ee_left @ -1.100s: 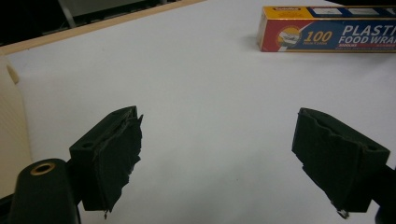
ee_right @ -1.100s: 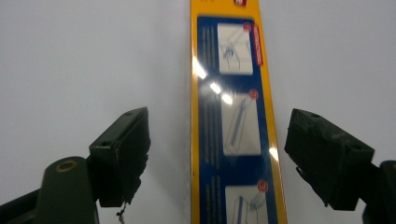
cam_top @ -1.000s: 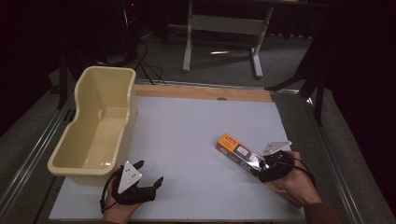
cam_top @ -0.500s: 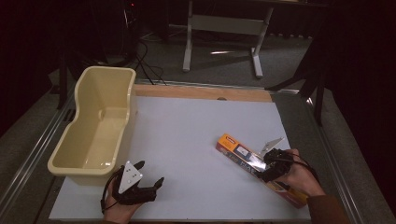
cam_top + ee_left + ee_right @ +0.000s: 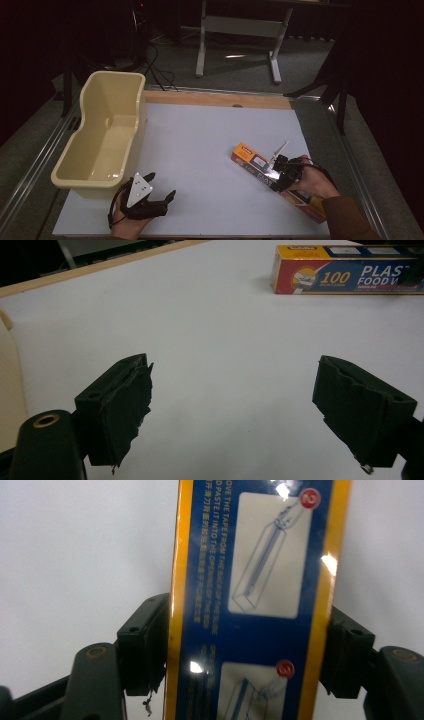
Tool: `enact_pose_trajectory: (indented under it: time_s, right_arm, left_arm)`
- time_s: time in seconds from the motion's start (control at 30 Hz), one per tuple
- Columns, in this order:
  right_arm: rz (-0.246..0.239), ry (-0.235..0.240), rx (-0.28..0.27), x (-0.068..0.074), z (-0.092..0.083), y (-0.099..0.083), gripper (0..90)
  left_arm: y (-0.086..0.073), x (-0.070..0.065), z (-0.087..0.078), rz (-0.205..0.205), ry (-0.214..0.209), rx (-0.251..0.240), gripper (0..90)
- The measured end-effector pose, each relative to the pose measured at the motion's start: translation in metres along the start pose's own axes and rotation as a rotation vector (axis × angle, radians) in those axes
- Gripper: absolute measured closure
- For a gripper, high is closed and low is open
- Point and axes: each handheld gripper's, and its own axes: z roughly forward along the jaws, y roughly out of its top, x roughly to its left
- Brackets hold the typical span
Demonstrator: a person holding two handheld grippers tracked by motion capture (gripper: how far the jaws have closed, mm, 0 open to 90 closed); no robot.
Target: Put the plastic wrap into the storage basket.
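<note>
Food-wrap box (image 5: 252,595): straddled by my right gripper (image 5: 247,647), contact unclear.
Left gripper (image 5: 250,407): spread wide, empty.
Risk: long box could pivot or slip.

surface (image 5: 210,150): white top, wooden strip along the far edge | cream plastic tub (image 5: 102,137): stands on the surface at its left edge | plastic food wrap box (image 5: 250,162): long, orange and blue, lies flat well to the right of the tub, angled | rest of surface between tub and box: bare
</note>
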Motion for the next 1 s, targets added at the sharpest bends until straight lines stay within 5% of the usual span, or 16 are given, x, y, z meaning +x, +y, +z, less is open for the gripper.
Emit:
enact_pose_trajectory:
  time_s: [0.37, 0.57, 0.7, 1.0]
  right_arm:
    - [0.042, 0.041, 0.099, -0.006, 0.003, 0.011, 36.3]
    - [0.076, 0.015, 0.164, -0.002, 0.003, 0.018, 38.6]
    - [0.15, 0.067, 0.161, 0.0, 0.002, 0.02, 38.9]
    - [0.22, 0.137, 0.136, 0.011, 0.001, 0.02, 38.9]
  left_arm:
    - [0.0, 0.0, 0.0, 0.0, 0.0, -0.001, 15.6]
    - [0.0, 0.001, 0.0, -0.003, 0.0, -0.002, 15.6]
    - [0.0, 0.0, 0.0, -0.002, 0.0, -0.004, 15.6]
    - [0.0, 0.0, 0.0, -0.002, 0.001, 0.0, 15.7]
